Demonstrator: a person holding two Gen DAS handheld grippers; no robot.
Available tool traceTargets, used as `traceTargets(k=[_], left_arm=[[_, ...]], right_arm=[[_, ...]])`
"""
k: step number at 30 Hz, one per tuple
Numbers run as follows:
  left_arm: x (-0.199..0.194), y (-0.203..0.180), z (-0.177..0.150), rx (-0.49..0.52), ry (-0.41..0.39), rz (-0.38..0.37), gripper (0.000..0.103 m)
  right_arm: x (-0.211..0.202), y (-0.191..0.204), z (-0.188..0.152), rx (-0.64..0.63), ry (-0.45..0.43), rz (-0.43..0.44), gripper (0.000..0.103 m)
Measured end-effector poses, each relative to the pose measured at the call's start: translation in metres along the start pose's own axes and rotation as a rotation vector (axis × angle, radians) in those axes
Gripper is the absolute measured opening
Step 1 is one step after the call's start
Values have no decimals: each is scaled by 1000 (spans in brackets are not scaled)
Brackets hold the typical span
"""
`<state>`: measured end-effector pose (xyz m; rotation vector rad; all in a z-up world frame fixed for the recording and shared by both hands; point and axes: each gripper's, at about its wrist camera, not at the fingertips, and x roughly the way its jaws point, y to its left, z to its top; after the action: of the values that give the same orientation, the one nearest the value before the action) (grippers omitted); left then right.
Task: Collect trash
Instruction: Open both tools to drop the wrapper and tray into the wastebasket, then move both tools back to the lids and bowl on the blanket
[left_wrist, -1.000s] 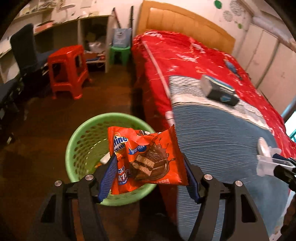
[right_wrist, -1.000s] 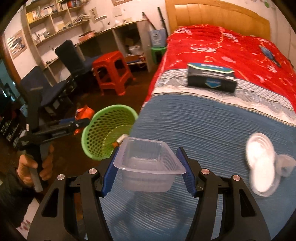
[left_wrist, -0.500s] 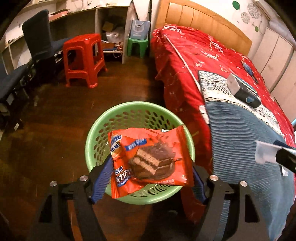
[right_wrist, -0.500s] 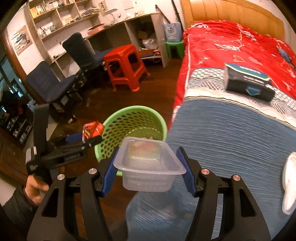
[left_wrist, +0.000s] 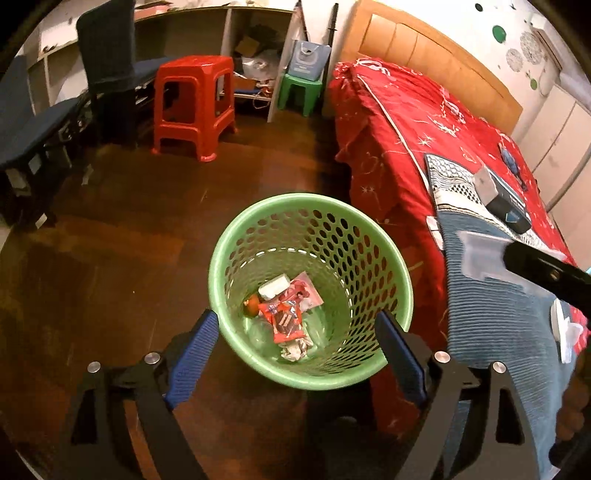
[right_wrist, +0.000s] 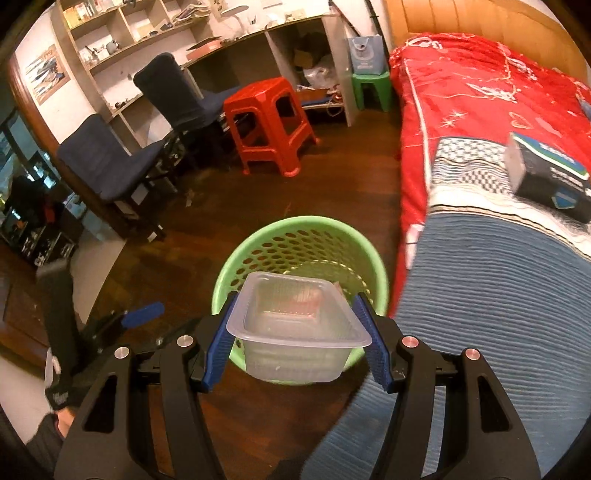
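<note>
Left wrist view: left gripper (left_wrist: 295, 345) hangs over the green basket (left_wrist: 399, 291) on the wood floor (left_wrist: 122, 240), its jaws wide apart after just opening, nothing between them. The orange wrapper (left_wrist: 285, 320) lies at the basket bottom with a pink packet (left_wrist: 303, 294), a white piece (left_wrist: 274, 286) and crumpled paper (left_wrist: 295, 349). The bed (left_wrist: 402, 133) stands just beside the basket to the right; a dark box (left_wrist: 506, 201) sits on it. The right gripper's black arm comes in from the right edge over the blue blanket (left_wrist: 498, 328), a blurred clear tray ahead of it.

Right wrist view: right gripper (right_wrist: 295, 339) is clamped on the clear plastic tray (right_wrist: 295, 328), blue pads pressed on its two short sides, tray upright, held above the near rim of the basket (right_wrist: 369, 254). Left gripper (right_wrist: 142, 312) shows low left, a hand (right_wrist: 61, 417) below it. Red stool (right_wrist: 269, 125) and dark chairs (right_wrist: 107, 166) stand behind.
</note>
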<state>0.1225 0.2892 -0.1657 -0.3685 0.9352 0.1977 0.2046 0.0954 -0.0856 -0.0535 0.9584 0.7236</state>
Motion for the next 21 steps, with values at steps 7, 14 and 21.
traceTargets(k=[7,14,21], left_arm=[[-4,7,-6,-16,-1,7,84],[-14,-3,-4,9,-21,8,84],[-27,-40,-4,69,-48,-17,87]], right_arm=[[25,14,5,9,16,31,74],[5,5,-6,1,-4,22,84],[-37,-25,-25,29,-54,-18,92]])
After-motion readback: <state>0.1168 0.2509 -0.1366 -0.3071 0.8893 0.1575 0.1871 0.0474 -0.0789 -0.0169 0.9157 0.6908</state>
